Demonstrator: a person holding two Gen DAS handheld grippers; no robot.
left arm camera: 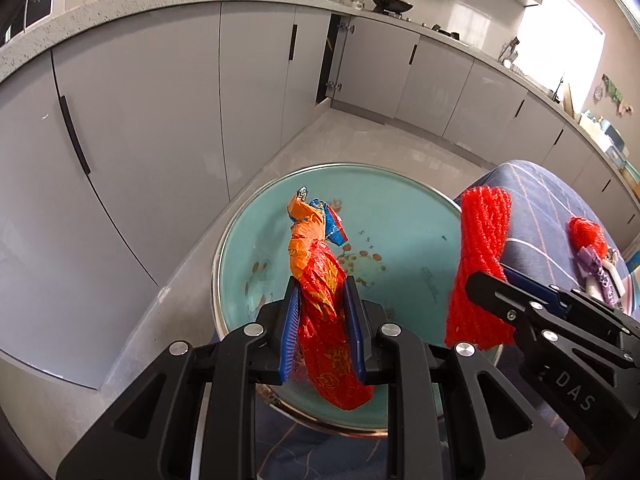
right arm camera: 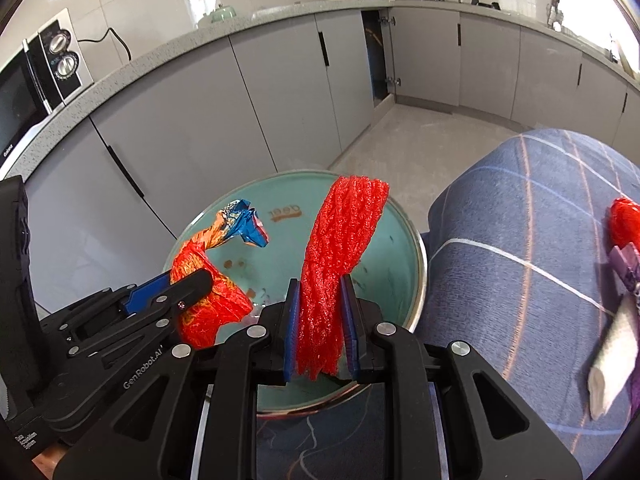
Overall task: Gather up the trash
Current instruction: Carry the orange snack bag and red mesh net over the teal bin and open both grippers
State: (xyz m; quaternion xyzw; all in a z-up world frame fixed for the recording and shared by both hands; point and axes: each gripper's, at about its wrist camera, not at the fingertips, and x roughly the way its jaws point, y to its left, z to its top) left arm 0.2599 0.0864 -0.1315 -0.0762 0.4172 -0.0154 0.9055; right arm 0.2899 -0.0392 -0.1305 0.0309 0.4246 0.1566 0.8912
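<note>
Clamping a crumpled red-and-orange foil snack wrapper (left arm camera: 320, 292) between blue pads, left gripper (left arm camera: 322, 320) above a round teal metal-rimmed basin (left arm camera: 400, 208), long axis running forward, twisted blue end pointing away. Right gripper (right arm camera: 320, 320) alongside, clenched on a strip of red mesh netting (right arm camera: 336, 256), likewise lengthwise, far end up over the basin.
</note>
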